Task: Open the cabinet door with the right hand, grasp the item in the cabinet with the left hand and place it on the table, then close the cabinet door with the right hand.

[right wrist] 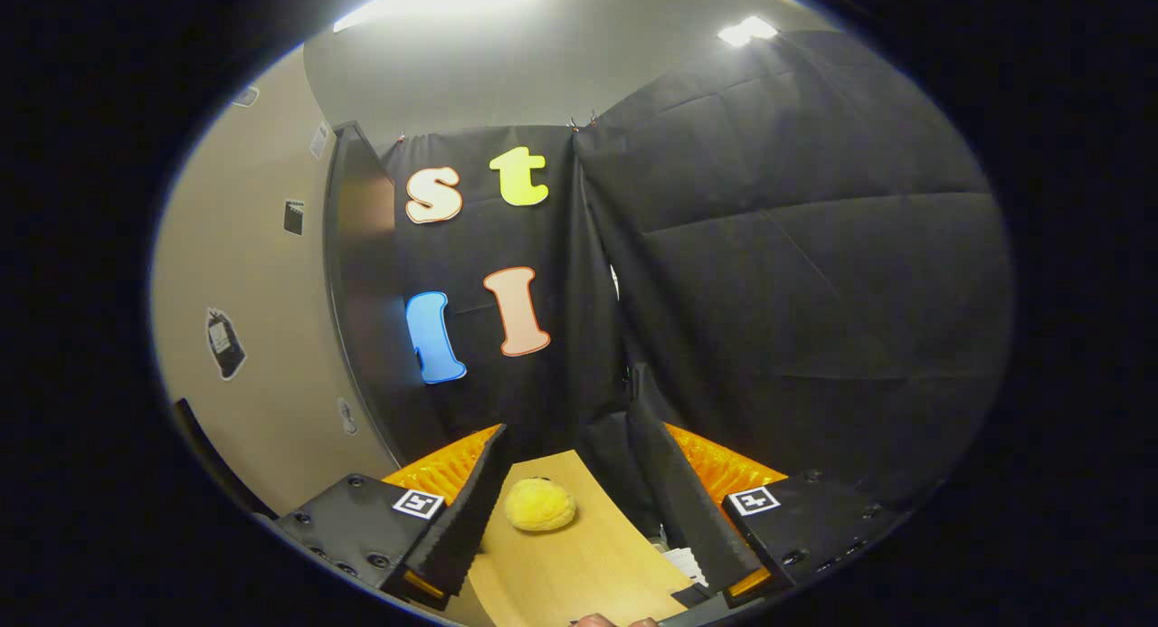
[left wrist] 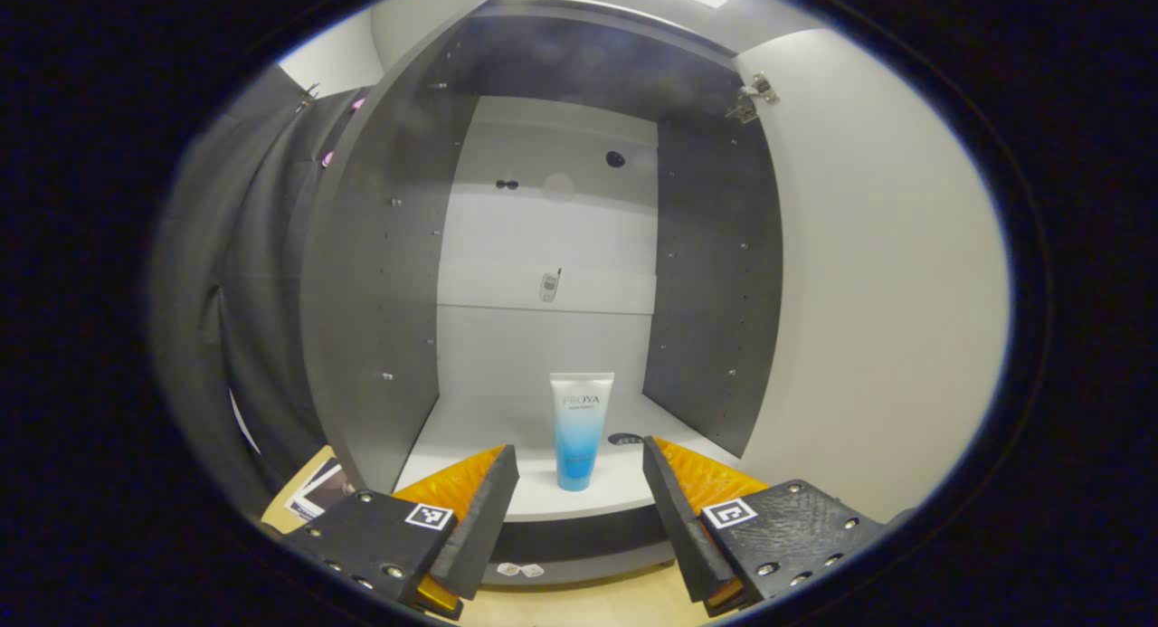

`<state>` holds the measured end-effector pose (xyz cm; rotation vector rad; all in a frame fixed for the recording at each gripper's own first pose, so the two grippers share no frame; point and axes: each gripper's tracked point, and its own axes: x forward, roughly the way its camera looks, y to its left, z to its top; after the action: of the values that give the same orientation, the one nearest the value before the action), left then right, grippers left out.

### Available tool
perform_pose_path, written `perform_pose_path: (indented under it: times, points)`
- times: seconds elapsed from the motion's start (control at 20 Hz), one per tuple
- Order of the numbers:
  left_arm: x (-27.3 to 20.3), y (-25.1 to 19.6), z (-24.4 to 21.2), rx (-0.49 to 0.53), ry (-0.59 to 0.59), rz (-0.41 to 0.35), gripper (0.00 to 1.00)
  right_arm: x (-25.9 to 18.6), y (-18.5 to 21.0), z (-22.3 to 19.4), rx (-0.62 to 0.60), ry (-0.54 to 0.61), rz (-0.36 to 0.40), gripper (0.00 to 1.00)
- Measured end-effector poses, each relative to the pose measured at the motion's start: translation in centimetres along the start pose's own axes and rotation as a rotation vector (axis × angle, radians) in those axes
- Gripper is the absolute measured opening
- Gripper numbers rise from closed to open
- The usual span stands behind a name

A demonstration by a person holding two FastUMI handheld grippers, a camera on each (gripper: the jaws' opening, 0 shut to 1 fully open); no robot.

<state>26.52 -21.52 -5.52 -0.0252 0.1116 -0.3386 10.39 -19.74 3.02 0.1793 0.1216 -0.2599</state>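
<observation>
In the left gripper view the cabinet (left wrist: 706, 274) stands open, its white door (left wrist: 887, 283) swung out to the right. A white-to-blue tube (left wrist: 579, 430) stands upright on the cabinet's white floor, near the front edge. My left gripper (left wrist: 579, 469) is open just in front of the shelf, its fingers on either side of the tube's lower part without touching it. In the right gripper view my right gripper (right wrist: 570, 446) is open over the wooden table (right wrist: 579, 564), holding nothing. It points at the black cloth wall beside the cabinet's dark side panel (right wrist: 362, 283).
A yellow fluffy ball (right wrist: 540, 504) lies on the table between the right gripper's fingers. Papers (left wrist: 312, 491) lie on the table left of the cabinet. Small papers (right wrist: 686, 564) sit by the right finger. A fingertip (right wrist: 597, 621) shows at the bottom edge.
</observation>
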Motion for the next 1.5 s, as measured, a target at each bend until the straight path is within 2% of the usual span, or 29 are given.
perform_pose_path:
  times: [0.4,0.45,0.5,0.55,0.65,0.7,0.75,0.8,0.85,0.9,0.95,1.05,1.1,1.15,1.3,1.35,1.5]
  points:
    - [6.1,-0.1,-2.1,0.07,0.051,0.074,0.84,3.1,-2.3,-1.5,-0.012,0.036,-0.054,0.98]
    - [6.5,-0.1,-2.3,0.071,0.056,0.078,0.84,3.7,-2.5,-1.3,-0.006,0.034,-0.054,0.92]
    - [7.1,-0.3,-2.4,0.072,0.057,0.078,0.84,4.3,-2.6,-1.1,-0.005,0.032,-0.052,0.92]
    - [7.8,-0.2,-2.5,0.075,0.057,0.084,0.8,4.6,-2.8,-1.2,-0.007,0.033,-0.055,0.98]
    - [8.6,-0.1,-2.6,0.091,0.06,0.092,0.78,5.3,-3.0,-1.4,-0.02,0.038,-0.062,0.98]
    - [9.0,-0.1,-2.6,0.098,0.061,0.096,0.78,5.7,-3.0,-1.5,-0.027,0.042,-0.062,0.92]
    - [9.2,0.2,-2.6,0.111,0.058,0.113,0.77,6.1,-2.9,-1.6,-0.032,0.047,-0.059,0.92]
    - [9.5,0.5,-2.5,0.118,0.06,0.119,0.67,6.5,-2.8,-1.8,-0.037,0.053,-0.057,0.98]
    - [9.7,0.4,-2.8,0.123,0.068,0.115,0.56,6.8,-2.8,-2.0,-0.042,0.06,-0.056,0.98]
    - [9.7,0.6,-2.8,0.125,0.069,0.117,0.56,7.1,-2.7,-2.1,-0.046,0.063,-0.053,0.92]
    - [10.1,0.6,-2.8,0.122,0.066,0.113,0.57,7.3,-2.6,-2.2,-0.049,0.068,-0.049,0.92]
    - [10.0,0.5,-2.8,0.111,0.06,0.11,0.49,7.7,-2.6,-2.6,-0.054,0.078,-0.045,0.92]
    - [10.0,0.5,-2.7,0.108,0.06,0.104,0.49,7.9,-2.7,-2.8,-0.058,0.084,-0.046,0.98]
    - [10.0,0.3,-2.8,0.103,0.06,0.094,0.48,8.0,-2.7,-3.0,-0.062,0.089,-0.047,0.92]
    - [9.8,0.1,-2.7,0.092,0.058,0.073,0.47,8.4,-2.6,-3.3,-0.053,0.098,-0.041,0.92]
    - [9.7,0.1,-2.7,0.087,0.057,0.07,0.47,8.4,-2.6,-3.3,-0.044,0.098,-0.038,0.98]
    - [9.0,-0.2,-2.3,0.075,0.048,0.053,0.47,8.7,-2.9,-3.2,-0.036,0.091,-0.044,0.98]
